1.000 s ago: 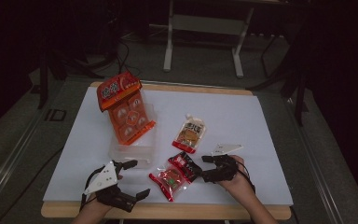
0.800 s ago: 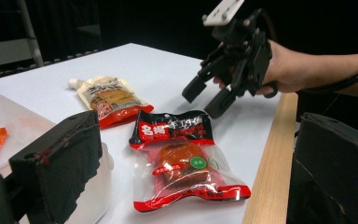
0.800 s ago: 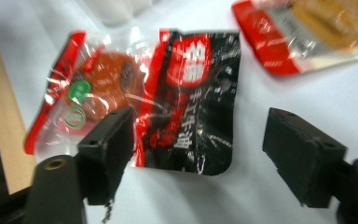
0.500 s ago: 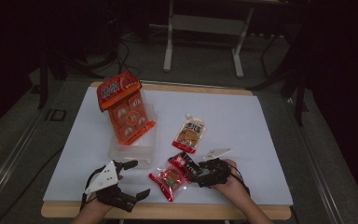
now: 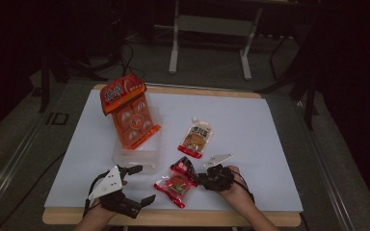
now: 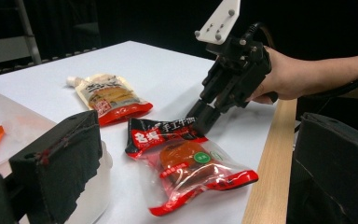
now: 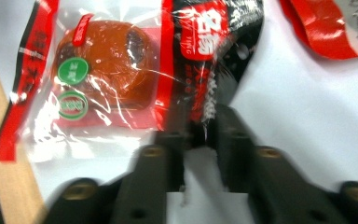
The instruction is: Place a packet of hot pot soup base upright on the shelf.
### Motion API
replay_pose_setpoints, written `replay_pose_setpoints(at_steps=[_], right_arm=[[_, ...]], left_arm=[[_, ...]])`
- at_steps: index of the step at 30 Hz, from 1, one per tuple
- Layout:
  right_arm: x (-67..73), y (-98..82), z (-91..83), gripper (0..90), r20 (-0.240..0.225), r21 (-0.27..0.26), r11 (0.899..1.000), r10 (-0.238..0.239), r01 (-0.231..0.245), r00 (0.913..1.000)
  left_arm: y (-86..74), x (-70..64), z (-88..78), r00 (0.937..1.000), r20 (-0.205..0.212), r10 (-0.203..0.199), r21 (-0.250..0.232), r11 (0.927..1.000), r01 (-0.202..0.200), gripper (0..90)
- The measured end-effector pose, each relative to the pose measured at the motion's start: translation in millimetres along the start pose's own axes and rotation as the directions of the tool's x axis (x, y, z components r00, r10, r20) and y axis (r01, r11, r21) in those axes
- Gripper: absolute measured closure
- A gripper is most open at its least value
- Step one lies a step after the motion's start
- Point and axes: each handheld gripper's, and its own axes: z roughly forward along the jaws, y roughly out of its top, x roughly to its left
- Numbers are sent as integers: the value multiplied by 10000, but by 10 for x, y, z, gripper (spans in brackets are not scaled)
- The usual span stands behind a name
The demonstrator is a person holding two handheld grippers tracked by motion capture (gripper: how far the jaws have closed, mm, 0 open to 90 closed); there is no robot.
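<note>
A white-covered, wood-edged worktop (image 5: pixel 250 125) is seen in a dark room; the crinkled red-and-clear plastic snack packet (image 5: pixel 176 185) (at 6 o'clock) has just been closed on by the right tongs (image 5: pixel 200 179), while the left tongs (image 5: pixel 137 184) are held wide.

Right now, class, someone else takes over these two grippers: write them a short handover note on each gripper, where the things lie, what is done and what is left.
Right gripper: its jaws have just been closing and now pinch the black end of the red snack packet, which lies flat on the white table cover near the front edge.
Left gripper: open, holding nothing, in front of the clear plastic bin.
Orange pack: leaning in the bin.
Sauce pouch: flat on the cover, behind the packet.
Done: packet gripped.
Left: lift it, probably to the bin; the pouch is untouched.
</note>
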Motion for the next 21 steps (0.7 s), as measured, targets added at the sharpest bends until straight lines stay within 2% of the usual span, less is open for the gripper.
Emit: replay_pose_setpoints(at_steps=[3,5,16,19,21], right_arm=[[37,10,16,873,125,65,9997,-228,227,9997],[48,23,13,885,104,-2,9998,-204,204,9997],[128,104,-201,893,299,-833,9948,-564,588,9980],[154,118,-278,893,575,-1023,9899,-925,980,9941],[190,128,-329,893,891,-1133,9839,-1285,1382,9877]], left_arm=[[-4,-1,4,10000,-8,9,54,10000,-9,13],[-4,2,2,10000,1,-9,46,10000,9,13],[-2,1,2,10000,-4,-30,139,9999,30,13],[-1,3,7,10000,0,-44,174,9998,44,13],[-1,6,12,10000,19,-84,236,9997,83,13]])
